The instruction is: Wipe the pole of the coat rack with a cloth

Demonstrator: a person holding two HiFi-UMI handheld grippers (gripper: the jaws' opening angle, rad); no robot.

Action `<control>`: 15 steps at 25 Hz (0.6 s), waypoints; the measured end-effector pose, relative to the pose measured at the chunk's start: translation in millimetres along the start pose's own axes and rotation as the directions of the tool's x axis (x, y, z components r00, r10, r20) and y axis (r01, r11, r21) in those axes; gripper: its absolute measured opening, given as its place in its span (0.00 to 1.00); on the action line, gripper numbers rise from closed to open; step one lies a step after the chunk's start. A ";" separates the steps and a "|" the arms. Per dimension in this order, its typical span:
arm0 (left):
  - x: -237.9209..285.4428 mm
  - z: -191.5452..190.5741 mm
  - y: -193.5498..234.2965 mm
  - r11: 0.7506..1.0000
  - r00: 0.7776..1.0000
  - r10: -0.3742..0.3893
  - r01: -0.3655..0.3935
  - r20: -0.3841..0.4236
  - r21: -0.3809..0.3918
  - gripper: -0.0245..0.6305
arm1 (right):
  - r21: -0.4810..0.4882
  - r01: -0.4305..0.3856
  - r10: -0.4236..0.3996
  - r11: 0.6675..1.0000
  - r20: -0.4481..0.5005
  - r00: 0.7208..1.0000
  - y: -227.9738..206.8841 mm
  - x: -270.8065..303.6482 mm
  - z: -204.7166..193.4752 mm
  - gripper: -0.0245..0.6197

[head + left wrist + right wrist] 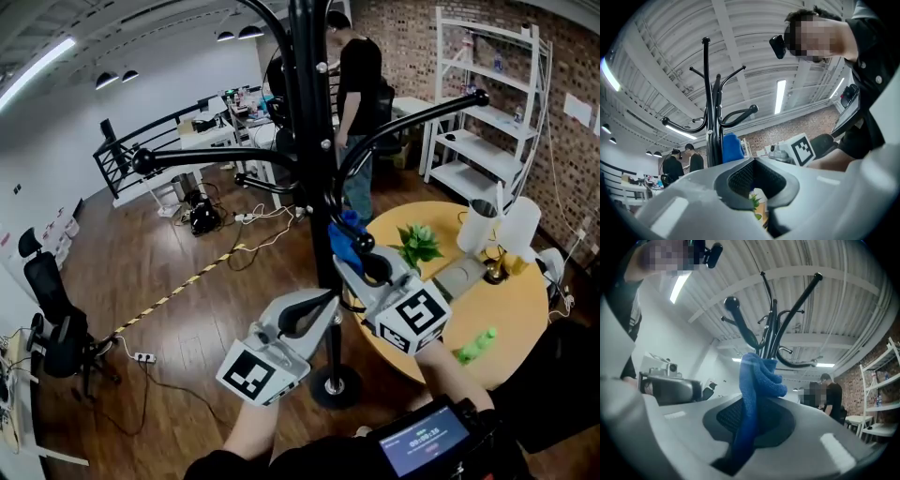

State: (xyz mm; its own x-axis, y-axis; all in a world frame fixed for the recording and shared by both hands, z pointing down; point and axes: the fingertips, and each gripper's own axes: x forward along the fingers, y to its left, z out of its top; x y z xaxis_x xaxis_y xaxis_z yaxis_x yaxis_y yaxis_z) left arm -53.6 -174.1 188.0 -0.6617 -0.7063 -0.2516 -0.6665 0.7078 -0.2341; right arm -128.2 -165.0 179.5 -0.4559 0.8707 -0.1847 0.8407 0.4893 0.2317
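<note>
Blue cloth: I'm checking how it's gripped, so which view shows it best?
The right gripper view: the cloth fills the centre, pinched by the right tool. The head view shows only a small bunch by the pole; the left gripper view, a blue patch beside it.

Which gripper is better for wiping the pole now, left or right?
Right. The right gripper pinches the blue cloth in its fingers, beside the pole. The left gripper has its fingers together on nothing.
</note>
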 end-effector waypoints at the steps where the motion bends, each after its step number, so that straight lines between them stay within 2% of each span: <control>1: -1.2 -3.4 2.1 1.000 1.000 0.001 -0.001 -0.011 0.006 0.04 | 0.023 0.008 -0.008 1.000 -0.012 1.000 3.2 -1.9 -12.2 0.12; 5: -2.8 -6.8 7.9 0.999 1.000 0.019 -0.019 0.003 -0.032 0.04 | 0.160 0.051 -0.043 0.986 -0.055 0.998 11.3 -9.3 -59.2 0.12; 10: 0.6 -16.2 2.4 0.998 1.000 -0.007 0.008 0.001 -0.060 0.04 | 0.247 0.089 -0.040 0.965 -0.196 0.980 22.6 -19.8 -124.1 0.12; 13: 6.4 -24.6 -3.9 0.998 0.999 -0.041 0.040 -0.016 -0.053 0.04 | 0.268 0.145 -0.056 0.952 -0.316 0.947 21.4 -30.9 -163.8 0.11; 15: 9.9 -27.5 -6.7 0.997 0.998 -0.058 0.057 -0.022 -0.053 0.04 | 0.260 0.228 -0.103 0.938 -0.417 0.903 12.3 -41.1 -187.4 0.11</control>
State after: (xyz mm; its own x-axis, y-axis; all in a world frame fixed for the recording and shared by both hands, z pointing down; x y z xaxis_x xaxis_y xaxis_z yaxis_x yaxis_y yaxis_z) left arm -65.2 -186.3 212.9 -0.6294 -0.7463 -0.2166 -0.7203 0.6648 -0.1979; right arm -153.8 -185.5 368.9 -0.6203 0.7564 0.2075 0.7612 0.6444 -0.0734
